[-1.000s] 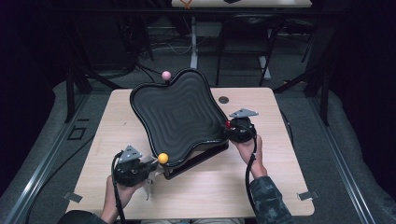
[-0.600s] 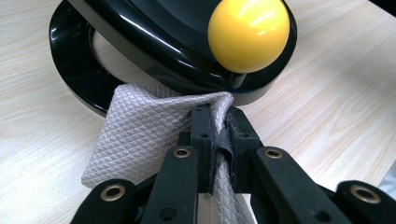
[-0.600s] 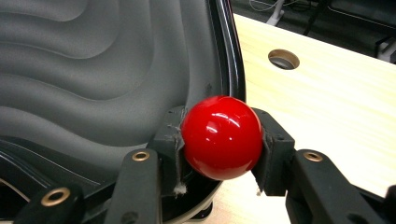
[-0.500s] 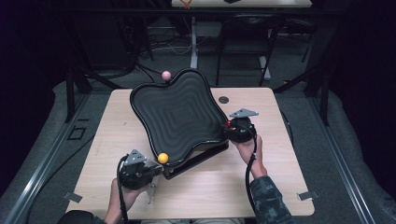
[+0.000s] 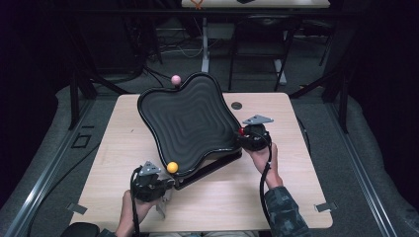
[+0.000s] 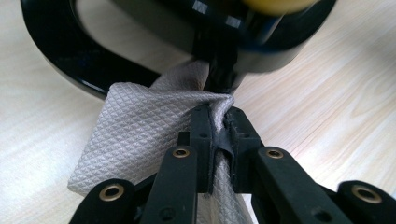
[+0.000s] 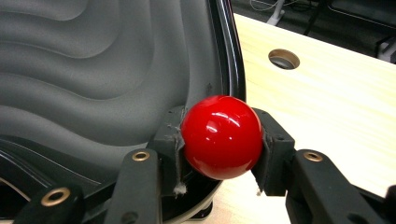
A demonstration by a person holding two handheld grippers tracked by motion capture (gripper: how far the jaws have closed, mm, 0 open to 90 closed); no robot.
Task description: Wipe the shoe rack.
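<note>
Count at my table [image 5: 296,148]: one black wavy tray [image 5: 190,123]. Three knob balls on its rim: one pink ball [image 5: 175,79] at 12 o'clock, one red ball [image 7: 221,136] at 3 o'clock, one yellow ball [image 5: 172,167] at 7 o'clock. One grey cloth [image 6: 140,135]. One round hole [image 5: 236,105] in the tabletop, 1 o'clock of the tray. Two grippers, mine.

A pale wood-grained surface [image 5: 291,148] is seen, with a round hole [image 5: 236,105] near its far edge. A black wavy-edged tray [image 5: 190,123] is carried on it, raised on a dark base [image 5: 210,168]. A grey quilted cloth [image 6: 140,135] lies on the surface just beside the tray's rim.
</note>
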